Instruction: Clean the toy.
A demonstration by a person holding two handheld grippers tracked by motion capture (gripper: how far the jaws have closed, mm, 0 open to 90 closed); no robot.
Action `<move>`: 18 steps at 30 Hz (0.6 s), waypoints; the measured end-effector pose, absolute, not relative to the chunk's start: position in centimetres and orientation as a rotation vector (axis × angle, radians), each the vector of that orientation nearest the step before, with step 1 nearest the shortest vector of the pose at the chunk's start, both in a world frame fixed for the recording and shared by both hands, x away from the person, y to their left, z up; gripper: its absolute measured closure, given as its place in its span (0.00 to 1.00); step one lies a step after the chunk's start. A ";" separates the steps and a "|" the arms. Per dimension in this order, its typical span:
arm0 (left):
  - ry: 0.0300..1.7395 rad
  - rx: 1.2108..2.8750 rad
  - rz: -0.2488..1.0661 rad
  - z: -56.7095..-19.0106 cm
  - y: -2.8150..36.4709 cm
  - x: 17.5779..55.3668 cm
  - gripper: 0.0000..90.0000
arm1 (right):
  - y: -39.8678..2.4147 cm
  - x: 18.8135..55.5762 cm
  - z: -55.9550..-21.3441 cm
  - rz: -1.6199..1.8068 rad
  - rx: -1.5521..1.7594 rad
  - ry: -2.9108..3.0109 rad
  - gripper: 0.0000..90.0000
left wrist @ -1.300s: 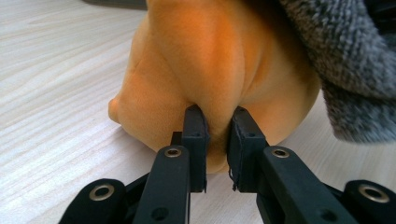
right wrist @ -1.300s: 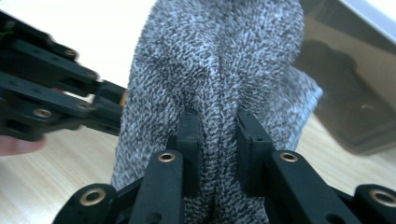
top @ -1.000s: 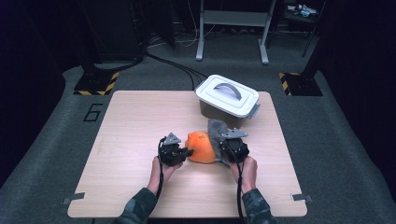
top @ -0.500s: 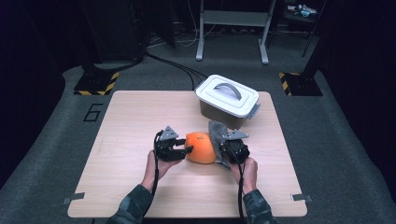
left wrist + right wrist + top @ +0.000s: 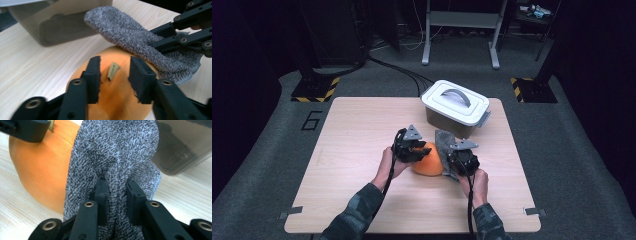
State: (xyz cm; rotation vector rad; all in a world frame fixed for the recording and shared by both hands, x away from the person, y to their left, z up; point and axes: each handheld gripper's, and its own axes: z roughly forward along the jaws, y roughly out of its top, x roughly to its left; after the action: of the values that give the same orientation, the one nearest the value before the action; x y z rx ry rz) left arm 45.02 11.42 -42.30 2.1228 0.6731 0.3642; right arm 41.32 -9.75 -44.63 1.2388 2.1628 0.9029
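High view: both hands are meeting at the orange pumpkin (image 5: 428,164), in front of the lidded bin (image 5: 455,107).

Left gripper view: the left gripper (image 5: 114,75), jaws just narrowing, is hovering over its stem (image 5: 113,71).

Right gripper view: the right gripper (image 5: 116,192) is pinching the grey cloth (image 5: 117,152), stretching bin-ward beside the pumpkin.

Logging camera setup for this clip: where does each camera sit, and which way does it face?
High view: above the person's side, facing forward and down on the table; forearms, both hands.
Left gripper view: rides the left gripper, looking along its jaws, which have just been closing, at the orange ball.
Right gripper view: rides the right gripper, jaws pinching the grey cloth.
Shared: ball, cloth and the lidded box show in all three.
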 end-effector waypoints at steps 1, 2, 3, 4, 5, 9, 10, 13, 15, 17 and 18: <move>0.668 2.133 0.362 -42.3 11.4 45.1 0.79 | -9.8 41.3 -44.6 0.903 1.239 2.163 0.82; 0.664 2.128 0.365 -42.4 11.3 45.1 0.83 | -9.8 41.3 -44.6 0.905 1.239 2.161 0.82; 0.652 2.142 0.365 -42.4 11.1 45.1 0.88 | -9.8 41.3 -44.6 0.907 1.239 2.159 0.81; 0.641 2.154 0.368 -42.5 11.0 45.0 0.92 | -9.8 41.3 -44.6 0.906 1.239 2.158 0.81; 0.637 2.153 0.369 -42.6 10.9 44.9 0.95 | -9.8 41.2 -44.5 0.909 1.248 2.150 0.81; 0.608 2.149 0.370 -42.5 10.8 44.7 0.98 | -10.6 40.9 -44.4 0.936 1.241 2.117 0.81; 0.608 2.149 0.370 -42.5 10.8 44.7 0.99 | -10.8 40.8 -44.3 0.941 1.253 2.103 0.81; 0.583 2.128 0.379 -41.8 10.8 44.2 1.00 | -12.0 40.6 -43.9 0.949 1.255 2.075 0.81; 0.564 2.135 0.385 -41.4 10.8 44.0 1.00 | -12.8 40.5 -43.6 0.952 1.268 2.056 0.81; 0.556 2.138 0.382 -41.2 10.6 43.6 1.00 | -13.4 40.3 -43.5 0.950 1.282 2.039 0.81; 0.542 2.149 0.377 -41.1 10.6 43.6 1.00 | -13.7 40.3 -43.4 0.950 1.288 2.033 0.81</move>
State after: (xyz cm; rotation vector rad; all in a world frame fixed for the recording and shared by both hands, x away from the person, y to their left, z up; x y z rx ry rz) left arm 43.59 10.57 -41.08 2.1493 0.5421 0.3773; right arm 40.30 -13.68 -43.42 1.2884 2.0333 0.9495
